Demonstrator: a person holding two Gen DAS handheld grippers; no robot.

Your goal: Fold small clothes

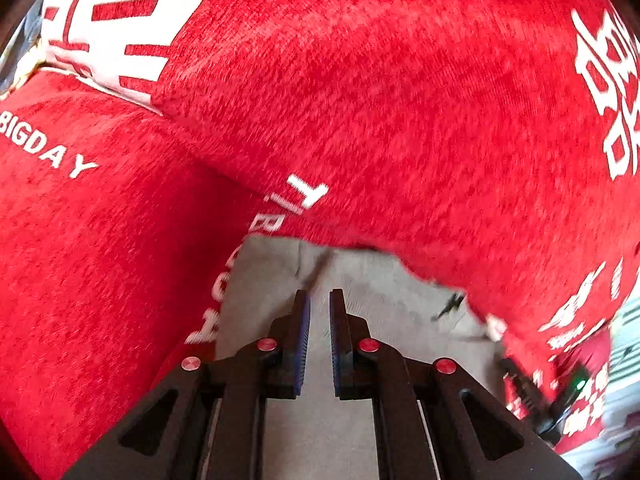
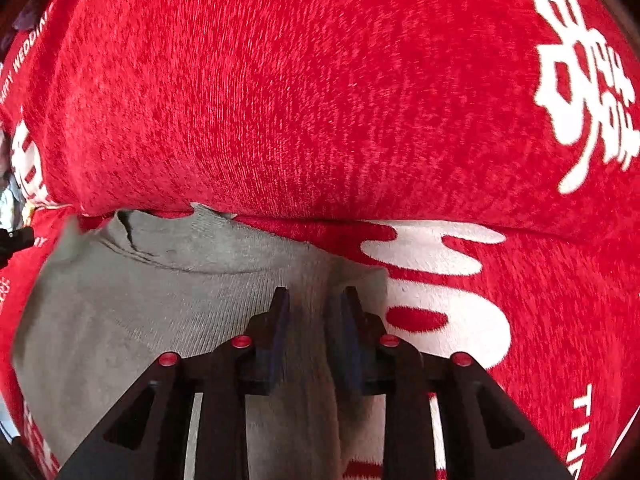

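Left gripper [image 1: 319, 300] hangs over the grey garment [image 1: 360, 340], jaws nearly together with a thin slit between — nothing visibly pinched. Right gripper [image 2: 314, 300] has jaws partly spread, straddling a raised ridge of the same grey cloth [image 2: 160, 320]; whether the pads press on it I cannot tell. Garment lies flat on a red plush blanket [image 1: 400, 100] with white lettering, its far edge tucked against a fold of that blanket. Judgement: light, soft knit, limp — will sag and bunch when lifted, not slippery. Best taken at hem or corners, pinching a small pleat, both grippers apart along one edge.
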